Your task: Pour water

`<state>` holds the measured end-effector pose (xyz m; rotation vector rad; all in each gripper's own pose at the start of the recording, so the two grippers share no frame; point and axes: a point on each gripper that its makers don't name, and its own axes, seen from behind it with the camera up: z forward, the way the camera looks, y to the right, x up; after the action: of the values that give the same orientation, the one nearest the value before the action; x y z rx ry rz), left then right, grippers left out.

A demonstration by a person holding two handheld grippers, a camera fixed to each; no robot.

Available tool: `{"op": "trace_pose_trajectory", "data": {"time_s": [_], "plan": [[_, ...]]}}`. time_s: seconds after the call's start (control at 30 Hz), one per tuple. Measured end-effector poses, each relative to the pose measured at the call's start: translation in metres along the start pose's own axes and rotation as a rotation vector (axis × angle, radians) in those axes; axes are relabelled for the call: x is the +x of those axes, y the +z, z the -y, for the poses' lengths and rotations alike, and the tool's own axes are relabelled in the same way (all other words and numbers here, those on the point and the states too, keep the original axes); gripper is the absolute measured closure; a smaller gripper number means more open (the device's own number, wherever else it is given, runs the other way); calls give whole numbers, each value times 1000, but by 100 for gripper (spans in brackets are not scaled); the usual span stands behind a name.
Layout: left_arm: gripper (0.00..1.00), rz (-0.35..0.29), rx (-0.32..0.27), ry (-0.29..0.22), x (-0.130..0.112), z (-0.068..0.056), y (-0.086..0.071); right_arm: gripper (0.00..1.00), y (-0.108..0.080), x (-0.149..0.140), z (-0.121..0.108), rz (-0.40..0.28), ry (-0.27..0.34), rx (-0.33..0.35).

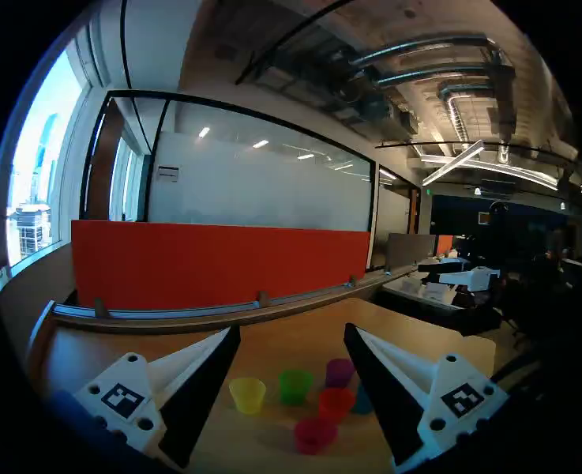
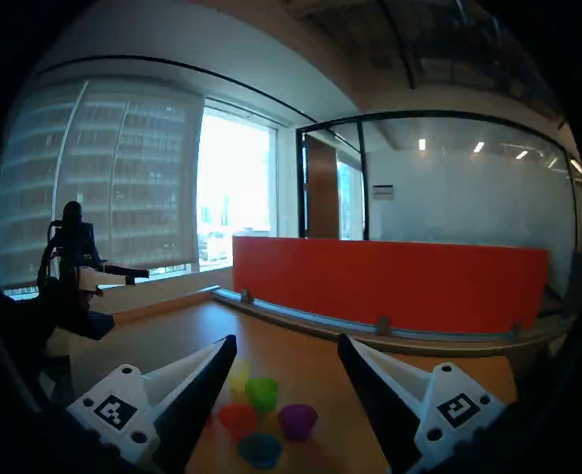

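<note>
- Presently, the left claw (image 1: pixel 291 329) is held wide open with nothing between its fingers. The right claw (image 2: pixel 285 338) is likewise spread wide and empty. Both are raised above the wooden tabletop (image 1: pixel 117 347).
- The task's things are found in a tight cluster on the tabletop, just ahead of and below the claws. They are a yellow cup (image 1: pixel 247 393), a green cup (image 1: pixel 295 385), a purple cup (image 1: pixel 339 371), a red cup (image 1: pixel 336 403), a pink cup (image 1: pixel 315 434) and a blue cup (image 1: pixel 362 401), the last partly hidden behind a finger.
- The cups are judged to be small, light, thin-walled plastic. They are likely to flex if squeezed hard and to slide on the smooth wood.
- Whether any cup holds water cannot be told. A filled one would be heavier and easily slopped.
- Hold is best taken across the side wall about midway up, with gentle pressure, so that the rim is left free for pouring.
- The cups are crowded by one another: the red cup is hemmed in at the middle. The yellow and pink cups at the edges are judged easier to reach without neighbours being knocked.
- An orange partition (image 1: pixel 219 265) is set along the far edge of the tabletop, well apart from the cups.
- A dark stand (image 2: pixel 73 237) is seen off to one side in the right gripper view, also well apart.
- Nothing is seen between the claws and the cups.
</note>
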<state>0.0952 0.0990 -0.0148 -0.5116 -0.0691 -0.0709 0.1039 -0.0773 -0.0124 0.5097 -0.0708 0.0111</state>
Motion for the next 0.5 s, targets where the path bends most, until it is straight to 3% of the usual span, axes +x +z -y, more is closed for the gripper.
{"op": "trace_pose_trajectory", "data": {"time_s": [0.2, 0.5], "plan": [[2, 35, -32, 28, -1, 4, 4, 1, 4, -16, 6, 66, -46, 47], [2, 80, -77, 51, -10, 13, 12, 1, 7, -24, 12, 114, -94, 91]]}}
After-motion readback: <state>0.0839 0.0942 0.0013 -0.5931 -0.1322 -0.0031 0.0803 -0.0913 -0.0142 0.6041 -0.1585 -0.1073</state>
